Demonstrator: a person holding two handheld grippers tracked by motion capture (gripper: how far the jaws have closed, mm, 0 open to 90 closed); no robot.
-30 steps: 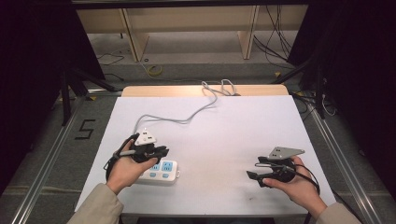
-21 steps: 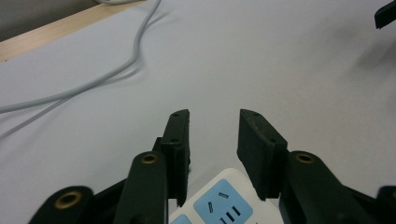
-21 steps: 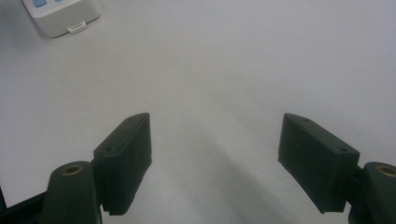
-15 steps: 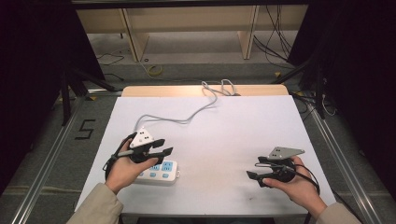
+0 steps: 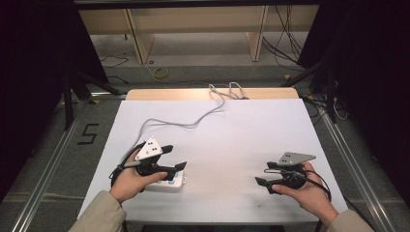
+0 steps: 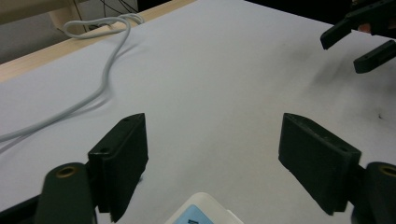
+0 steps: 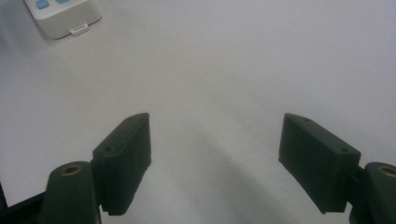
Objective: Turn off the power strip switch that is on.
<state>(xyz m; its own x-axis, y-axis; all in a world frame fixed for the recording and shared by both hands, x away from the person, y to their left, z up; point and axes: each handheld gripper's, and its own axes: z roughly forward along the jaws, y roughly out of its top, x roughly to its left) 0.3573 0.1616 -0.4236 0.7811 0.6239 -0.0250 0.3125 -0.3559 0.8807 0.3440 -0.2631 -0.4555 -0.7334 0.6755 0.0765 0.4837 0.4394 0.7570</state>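
A small white device [image 5: 169, 182] with blue buttons lies near the table's front left; its corner [image 6: 203, 213] peeks in at the bottom of the left gripper view. A grey cable [image 5: 193, 121] winds across the table behind it toward the back edge. My left gripper [image 5: 175, 156] hovers just above the device, open, with nothing between its jaws [image 6: 212, 135]. At the front right my right gripper [image 5: 261, 176] is open and empty, jaws pointing left over bare table [image 7: 215, 135]. The device [image 7: 60, 16] sits at the top left of the right gripper view.
The white table [image 5: 251, 130] has a wooden strip [image 5: 183, 94] along its far edge, where the cable [image 6: 107, 79] coils. The other gripper [image 6: 362, 39] shows at the top right of the left gripper view. Metal rails and floor cables surround the table.
My left gripper has shifted a little to the right over the device. The right gripper has stayed put.
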